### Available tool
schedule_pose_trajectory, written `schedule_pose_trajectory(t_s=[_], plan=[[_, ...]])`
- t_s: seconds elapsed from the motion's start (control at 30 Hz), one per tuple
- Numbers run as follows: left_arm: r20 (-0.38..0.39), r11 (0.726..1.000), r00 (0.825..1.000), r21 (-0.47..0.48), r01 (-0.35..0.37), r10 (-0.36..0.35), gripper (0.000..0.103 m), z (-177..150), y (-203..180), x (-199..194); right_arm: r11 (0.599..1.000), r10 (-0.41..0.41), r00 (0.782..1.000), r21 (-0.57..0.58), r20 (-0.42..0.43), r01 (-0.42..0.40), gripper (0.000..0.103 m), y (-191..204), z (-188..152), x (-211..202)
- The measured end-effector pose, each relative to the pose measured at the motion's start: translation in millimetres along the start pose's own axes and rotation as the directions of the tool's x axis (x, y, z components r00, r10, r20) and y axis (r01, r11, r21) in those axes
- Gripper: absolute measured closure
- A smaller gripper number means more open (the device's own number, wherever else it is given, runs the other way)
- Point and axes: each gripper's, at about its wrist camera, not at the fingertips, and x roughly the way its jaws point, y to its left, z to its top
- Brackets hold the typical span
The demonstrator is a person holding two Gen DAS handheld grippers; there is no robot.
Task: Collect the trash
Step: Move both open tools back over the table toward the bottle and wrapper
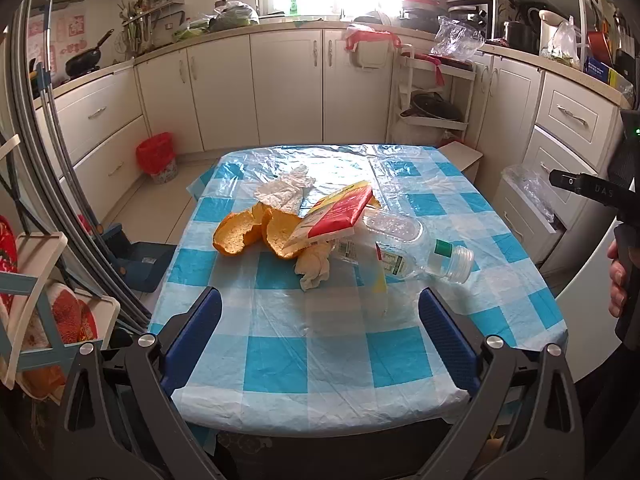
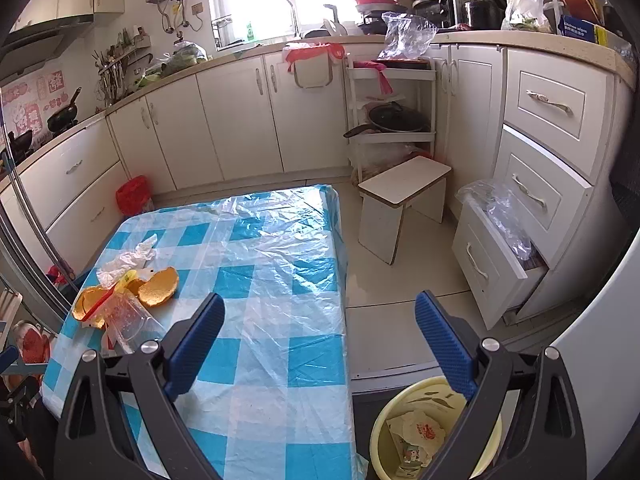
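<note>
Near the middle of the left wrist frame lies a heap of trash on the desk (image 1: 280, 360): two orange peel pieces (image 1: 256, 234), hollow sides up, a crumpled white wrapper (image 1: 286, 190) behind them, a red-and-yellow packet (image 1: 336, 212) tilted across the heap, a crumpled tissue (image 1: 314, 266) below it, and a clear plastic bottle (image 1: 416, 254) on its side. At the lower right of the right wrist frame, a yellow bin (image 2: 380, 432) holds printed paper wrappers (image 2: 418, 434).

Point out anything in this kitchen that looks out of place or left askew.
A heap of trash sits on the blue-checked plastic tablecloth: orange peel pieces, a clear plastic bottle lying on its side, a red-and-yellow packet tilted on top, and crumpled tissue. The bottom white drawer stands pulled open.
</note>
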Motion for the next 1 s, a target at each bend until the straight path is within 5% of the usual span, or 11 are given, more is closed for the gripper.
schedule_pose_trajectory(t_s=[1.0], plan=[[0.012,0.998,1.0,-0.064,0.002,-0.001,0.008,-0.6,34.0,-10.7,0.982,0.006,0.997,-0.185,-0.073,-0.02,0.011,50.0,-15.4,20.4]])
